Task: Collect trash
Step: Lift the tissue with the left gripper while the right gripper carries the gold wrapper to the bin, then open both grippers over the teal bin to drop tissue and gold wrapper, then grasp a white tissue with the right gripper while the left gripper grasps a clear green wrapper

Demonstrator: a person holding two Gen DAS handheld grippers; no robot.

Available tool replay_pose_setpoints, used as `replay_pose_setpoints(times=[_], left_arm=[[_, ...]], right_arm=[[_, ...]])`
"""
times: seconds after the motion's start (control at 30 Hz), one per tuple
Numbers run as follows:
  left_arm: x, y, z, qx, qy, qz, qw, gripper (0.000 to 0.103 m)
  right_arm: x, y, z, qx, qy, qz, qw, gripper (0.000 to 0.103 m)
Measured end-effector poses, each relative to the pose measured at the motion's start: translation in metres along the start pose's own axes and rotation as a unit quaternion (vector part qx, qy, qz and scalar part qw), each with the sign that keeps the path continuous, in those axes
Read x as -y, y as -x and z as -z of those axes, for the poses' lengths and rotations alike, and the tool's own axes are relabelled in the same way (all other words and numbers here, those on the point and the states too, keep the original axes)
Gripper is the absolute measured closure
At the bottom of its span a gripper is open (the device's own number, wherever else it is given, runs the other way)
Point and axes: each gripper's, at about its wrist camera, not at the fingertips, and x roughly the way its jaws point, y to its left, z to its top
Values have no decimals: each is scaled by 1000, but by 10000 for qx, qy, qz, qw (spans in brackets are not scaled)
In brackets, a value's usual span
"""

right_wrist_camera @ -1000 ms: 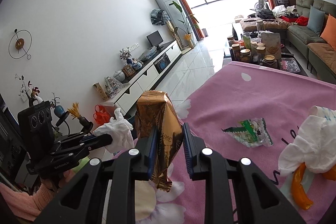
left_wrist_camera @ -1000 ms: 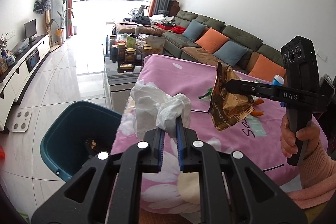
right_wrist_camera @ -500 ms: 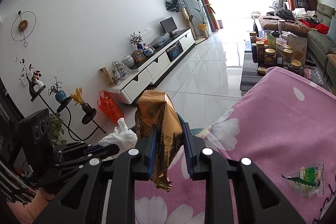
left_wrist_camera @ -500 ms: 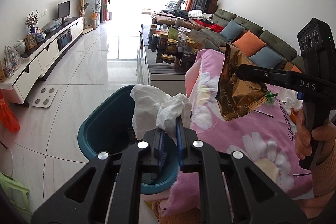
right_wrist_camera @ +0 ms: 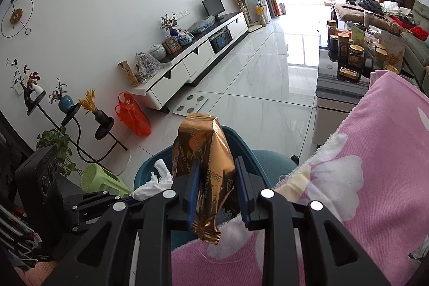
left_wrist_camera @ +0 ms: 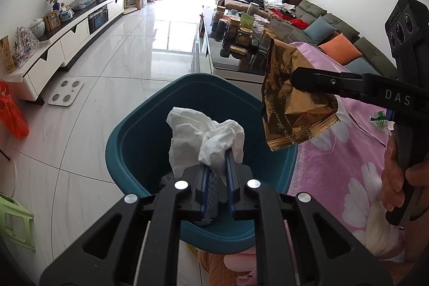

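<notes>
A crumpled white tissue (left_wrist_camera: 203,136) sticks up from my left gripper (left_wrist_camera: 215,165), which is shut on it right over the mouth of the teal bin (left_wrist_camera: 139,130). To its right my right gripper (left_wrist_camera: 295,79) holds a gold snack wrapper (left_wrist_camera: 292,109) above the bin's right rim. In the right wrist view the wrapper (right_wrist_camera: 203,149) stands upright between the pads of the right gripper (right_wrist_camera: 217,168), whose jaws are opening. The bin (right_wrist_camera: 270,160) lies just beyond it. The left gripper (right_wrist_camera: 134,199) with the tissue (right_wrist_camera: 158,181) shows at lower left.
A pink flowered cloth (left_wrist_camera: 348,152) covers the table beside the bin, with a green wrapper (left_wrist_camera: 379,121) on it. A coffee table with several jars (left_wrist_camera: 241,44) stands behind. An orange bag (right_wrist_camera: 134,114), a green stool (right_wrist_camera: 99,178) and a white scale (left_wrist_camera: 65,93) sit on the tiled floor.
Both grippers swung left off the pink cloth and sank, and now hang over the teal bin with tissue and wrapper still in them. The right jaws stand slightly wider.
</notes>
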Motion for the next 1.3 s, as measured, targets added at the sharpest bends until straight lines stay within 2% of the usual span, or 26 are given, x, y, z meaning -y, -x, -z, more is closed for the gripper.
replay_pose_setpoints(times=[0.27,0.3,0.43,0.6,0.73,0.9,1.0,1.13,1.3], left_arm=[[-7,-21,-1,-154,169,-67,9997,89],[-9,-24,-2,-176,193,-74,9996,88],[-15,-33,0,-229,312,-105,9992,76],[-16,-36,0,-213,378,-110,9990,64],[-17,-35,1,-184,445,-105,9988,64],[-8,-17,0,84,343,14,9994,58],[8,3,-4,356,131,156,9992,54],[42,25,-8,645,-239,547,9961,50],[101,30,-8,687,-834,1095,9881,48]], right_arm=[[-7,-28,0,-354,-21,208,9992,75],[-6,-29,0,-369,-37,223,9991,75],[-4,-32,-1,-386,-105,253,9989,62],[-1,-28,1,-353,-133,243,9990,62],[2,-18,4,-288,-136,183,9993,62],[7,14,13,-5,-90,104,9999,61],[9,43,20,236,0,98,9997,57],[19,86,35,554,69,202,9982,52],[44,138,59,860,-125,418,9953,52]])
